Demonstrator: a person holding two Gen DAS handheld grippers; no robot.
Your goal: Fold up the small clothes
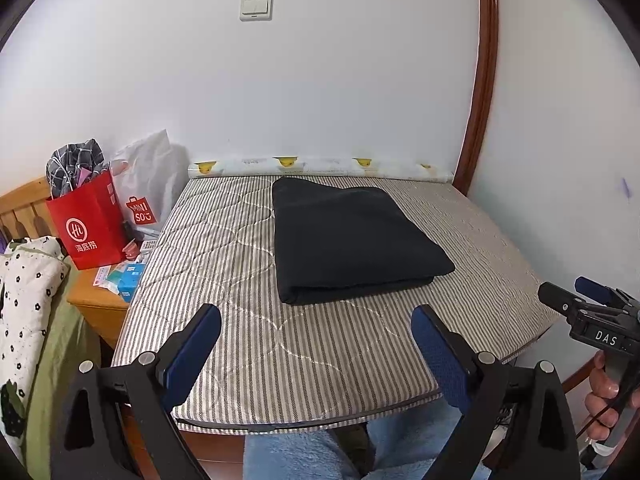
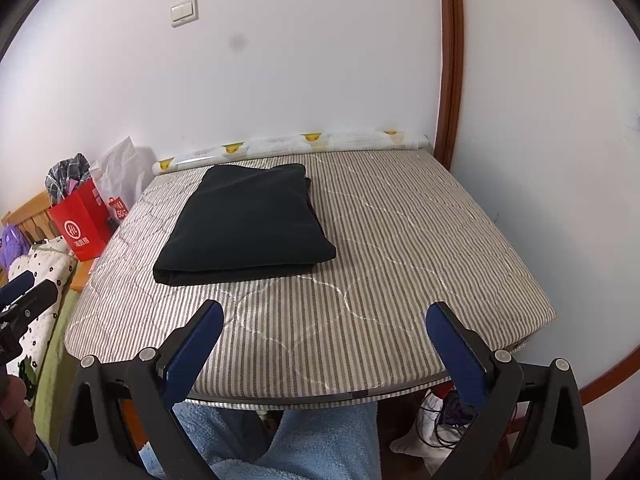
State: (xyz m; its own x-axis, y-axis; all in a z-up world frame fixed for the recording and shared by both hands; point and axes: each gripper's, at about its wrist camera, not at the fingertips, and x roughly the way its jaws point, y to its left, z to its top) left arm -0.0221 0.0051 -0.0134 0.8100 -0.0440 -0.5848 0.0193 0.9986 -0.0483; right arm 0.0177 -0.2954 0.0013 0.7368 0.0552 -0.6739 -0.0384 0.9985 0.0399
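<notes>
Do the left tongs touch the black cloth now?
Apart. The left wrist view shows the open left tongs short of the folded black cloth, with bare striped mattress between them.

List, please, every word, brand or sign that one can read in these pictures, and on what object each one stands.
"DAS": on the right gripper, seen in the left wrist view.
"MINI SO": red logo on the white plastic bag.
"Hi" in a circle: on the red paper bag; the Chinese characters below are too blurred to read.
Blue packets: print too small.
</notes>
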